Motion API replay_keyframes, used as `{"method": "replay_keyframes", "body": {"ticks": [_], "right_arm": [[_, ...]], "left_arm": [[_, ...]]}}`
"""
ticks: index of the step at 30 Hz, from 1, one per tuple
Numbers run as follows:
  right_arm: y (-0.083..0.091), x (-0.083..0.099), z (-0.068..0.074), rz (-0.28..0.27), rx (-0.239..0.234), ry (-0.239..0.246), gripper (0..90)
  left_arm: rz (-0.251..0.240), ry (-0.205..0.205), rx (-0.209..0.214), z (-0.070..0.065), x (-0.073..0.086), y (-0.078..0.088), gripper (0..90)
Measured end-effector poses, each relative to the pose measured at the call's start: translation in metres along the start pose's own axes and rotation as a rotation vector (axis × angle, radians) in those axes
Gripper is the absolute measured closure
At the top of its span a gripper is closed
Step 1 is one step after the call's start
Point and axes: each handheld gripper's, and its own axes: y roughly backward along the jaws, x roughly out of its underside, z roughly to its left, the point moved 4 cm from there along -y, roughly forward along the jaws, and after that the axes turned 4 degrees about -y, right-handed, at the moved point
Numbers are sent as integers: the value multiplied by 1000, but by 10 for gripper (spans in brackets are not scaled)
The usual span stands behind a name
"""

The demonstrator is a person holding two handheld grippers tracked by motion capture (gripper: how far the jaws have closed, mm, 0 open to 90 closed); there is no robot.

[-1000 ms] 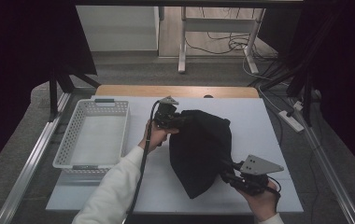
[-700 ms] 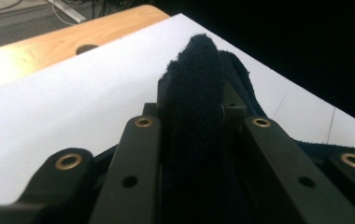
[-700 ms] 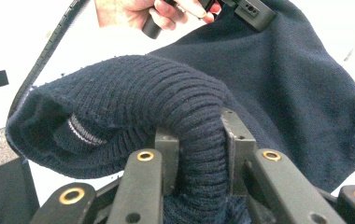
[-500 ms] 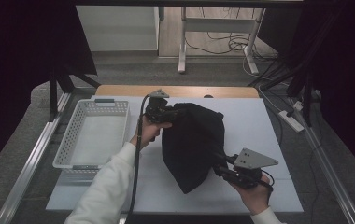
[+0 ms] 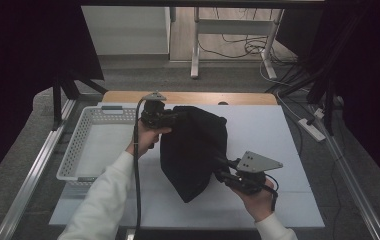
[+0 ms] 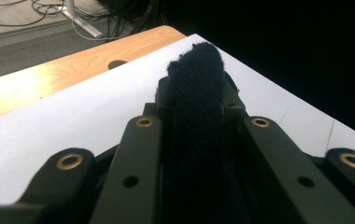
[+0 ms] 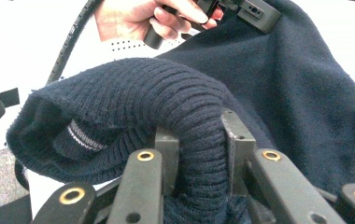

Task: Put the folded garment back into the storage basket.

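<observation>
sweater (image 5: 194,147) shifting toward the basket (image 5: 78,145), left gripper (image 5: 170,118) and right gripper (image 5: 217,167) both pinching its edges, holding it beside the basket

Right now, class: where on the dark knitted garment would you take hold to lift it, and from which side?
Grip the dark knitted garment at its thick ribbed edge, coming in from opposite sides. The rolled rib makes a firm ridge; the right gripper is clamped across one fold, the left gripper across another at the far edge.
</observation>
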Motion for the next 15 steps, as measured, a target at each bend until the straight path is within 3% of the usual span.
{"method": "replay_keyframes", "body": {"ticks": [15], "right_arm": [[-10, -20, 1, -32, -9, 8, 724]], "left_arm": [[-39, -14, -25, 6, -15, 25, 760]]}}
